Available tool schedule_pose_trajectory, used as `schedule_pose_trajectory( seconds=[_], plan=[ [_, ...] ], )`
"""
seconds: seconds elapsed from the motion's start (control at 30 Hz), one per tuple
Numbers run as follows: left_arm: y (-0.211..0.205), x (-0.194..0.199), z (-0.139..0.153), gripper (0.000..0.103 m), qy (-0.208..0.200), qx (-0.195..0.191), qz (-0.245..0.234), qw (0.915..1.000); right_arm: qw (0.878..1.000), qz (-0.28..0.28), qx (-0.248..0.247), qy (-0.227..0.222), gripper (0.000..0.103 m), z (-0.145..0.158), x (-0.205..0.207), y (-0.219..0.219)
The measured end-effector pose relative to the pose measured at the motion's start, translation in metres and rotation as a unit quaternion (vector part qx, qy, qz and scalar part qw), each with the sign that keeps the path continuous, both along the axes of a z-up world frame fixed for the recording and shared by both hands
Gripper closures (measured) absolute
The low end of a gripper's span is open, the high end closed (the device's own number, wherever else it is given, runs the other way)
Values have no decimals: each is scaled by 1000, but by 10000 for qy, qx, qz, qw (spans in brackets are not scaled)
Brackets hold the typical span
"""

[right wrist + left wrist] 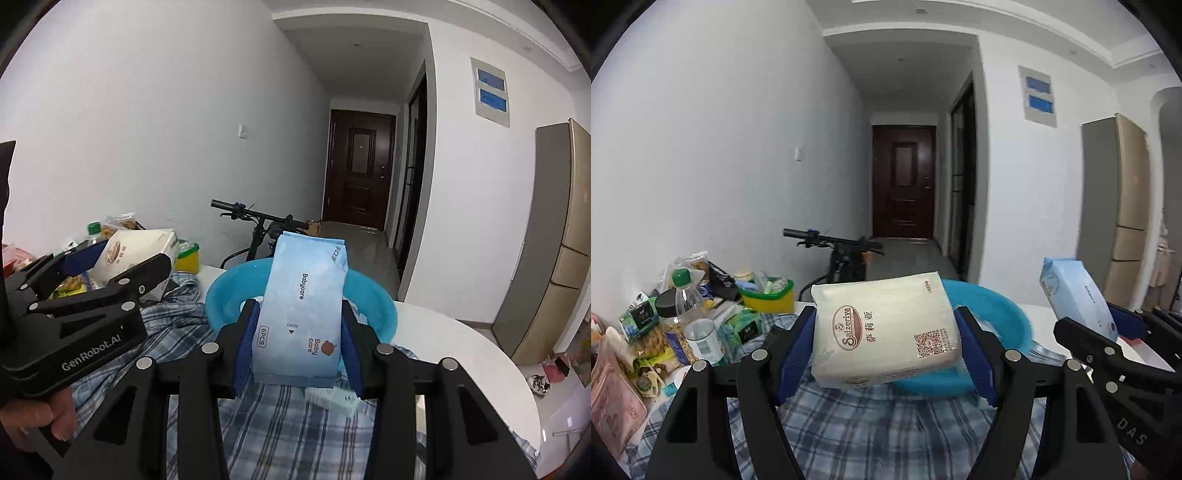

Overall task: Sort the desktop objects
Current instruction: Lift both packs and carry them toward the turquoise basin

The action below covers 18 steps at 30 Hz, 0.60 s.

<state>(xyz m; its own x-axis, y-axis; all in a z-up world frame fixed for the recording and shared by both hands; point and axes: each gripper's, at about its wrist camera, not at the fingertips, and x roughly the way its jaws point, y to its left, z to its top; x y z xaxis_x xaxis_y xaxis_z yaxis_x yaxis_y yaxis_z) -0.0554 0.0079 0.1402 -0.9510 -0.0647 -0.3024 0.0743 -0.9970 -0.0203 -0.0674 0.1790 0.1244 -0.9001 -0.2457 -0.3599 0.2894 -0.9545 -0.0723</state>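
My left gripper (886, 321) is shut on a white napkin pack (882, 328) with a brown oval logo and holds it above the plaid cloth. The right wrist view shows this gripper (125, 258) and its pack (140, 247) at the left. My right gripper (299, 314) is shut on a light blue wipes pack (303, 302), which stands upright between the blue pads. That pack (1071, 291) and the right gripper (1097, 321) show at the right edge of the left wrist view. A blue plastic basin (229, 291) sits just behind both packs, also seen as the basin (997, 310).
A plaid cloth (871, 424) covers the white round table (461, 354). At the left lie a clear bottle (696, 325), snack packets and a yellow-green basket (768, 295). A bicycle (846, 254) stands behind the table. A small white box (332, 398) lies on the cloth. A hand (40, 410) grips the left tool.
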Motion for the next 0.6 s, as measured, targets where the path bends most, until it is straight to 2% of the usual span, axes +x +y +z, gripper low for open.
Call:
schedule_pose_trajectory(
  seconds=[0.07,0.2,0.47,0.6],
  plan=[
    [-6,-17,-1,27,-166,179,-88,9997,10000,17,-24,-41,63,1,-13,-5],
    [-6,-42,-7,27,-288,79,-97,9995,9999,-87,-80,-56,63,3,-39,-10],
    [-15,-95,-17,28,-571,356,-86,9977,9993,-218,-14,-295,63,-1,-97,-16],
    [-19,-116,-16,28,-582,326,-76,9977,9985,-225,-84,-492,63,-8,-121,-18]
  ],
)
